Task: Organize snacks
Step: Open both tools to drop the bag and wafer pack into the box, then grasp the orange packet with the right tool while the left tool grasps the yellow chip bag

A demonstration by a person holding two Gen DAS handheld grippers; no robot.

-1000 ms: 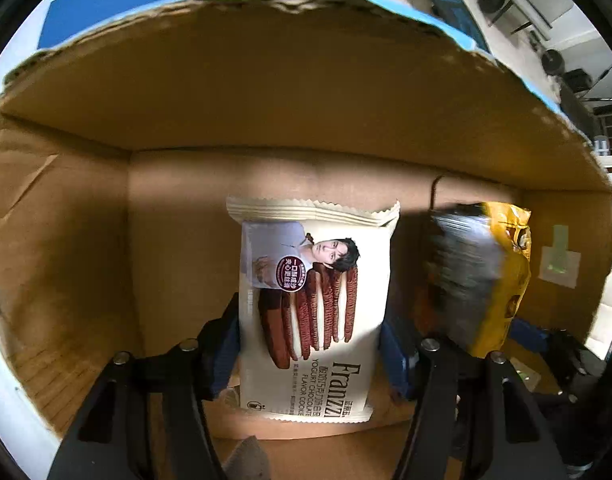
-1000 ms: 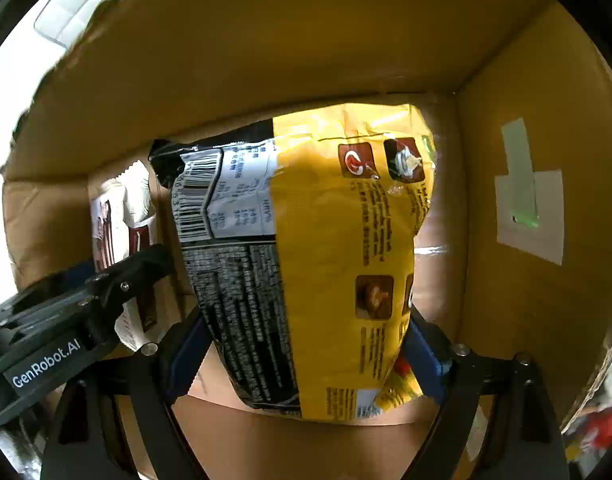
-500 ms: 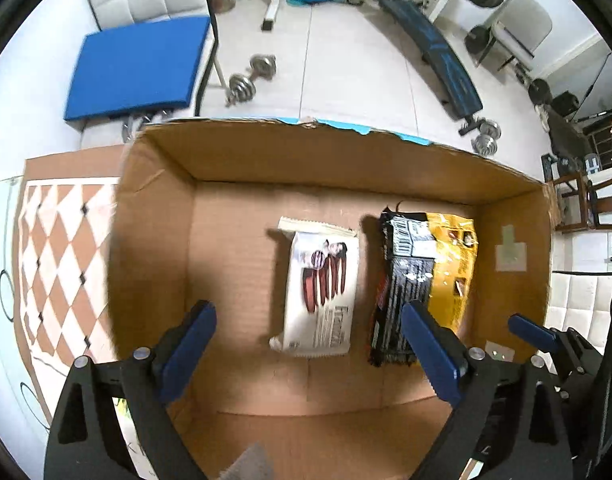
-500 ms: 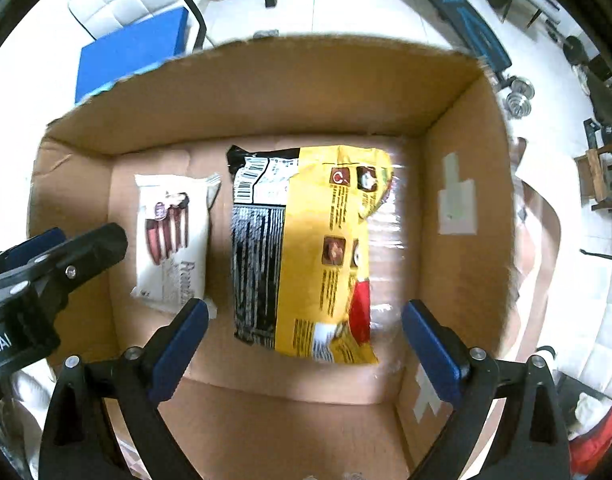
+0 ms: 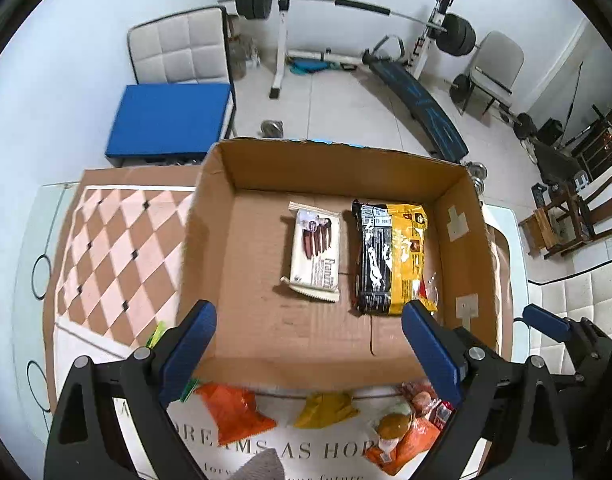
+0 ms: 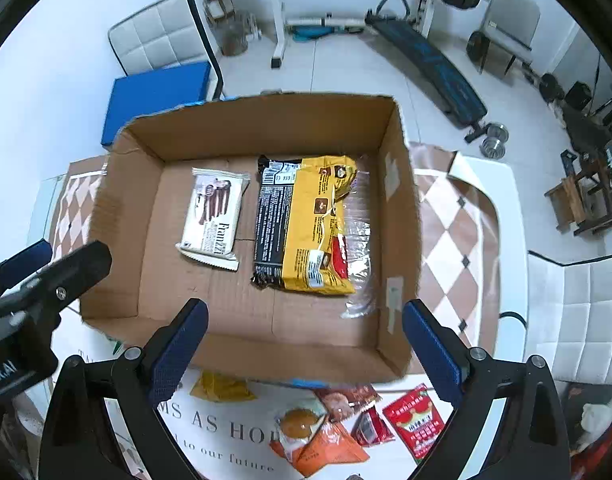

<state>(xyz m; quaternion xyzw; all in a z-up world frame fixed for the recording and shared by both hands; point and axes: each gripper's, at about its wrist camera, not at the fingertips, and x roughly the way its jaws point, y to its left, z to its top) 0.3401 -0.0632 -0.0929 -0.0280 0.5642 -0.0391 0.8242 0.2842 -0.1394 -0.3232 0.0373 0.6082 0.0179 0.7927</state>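
Gym equipment behind; ahead of both spread, empty tongs, left [image 5: 308,344] and right [image 6: 303,340], a cardboard box [image 5: 209,240] holds a cookie packet [image 5: 316,258] and a yellow bag [image 5: 394,258].

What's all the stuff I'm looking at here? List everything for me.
cardboard box: one, brown, open, on the table
cookie pack: one, white, flat in box, left
yellow-black bag: one, in box, right of cookie pack
loose snack packets: several, orange, red, yellow, on table before box
checkered cloth: one, brown-pink, under box
barbell rack: one, white, behind
left gripper: one, black with blue pads, open
right gripper: one, same colours, open
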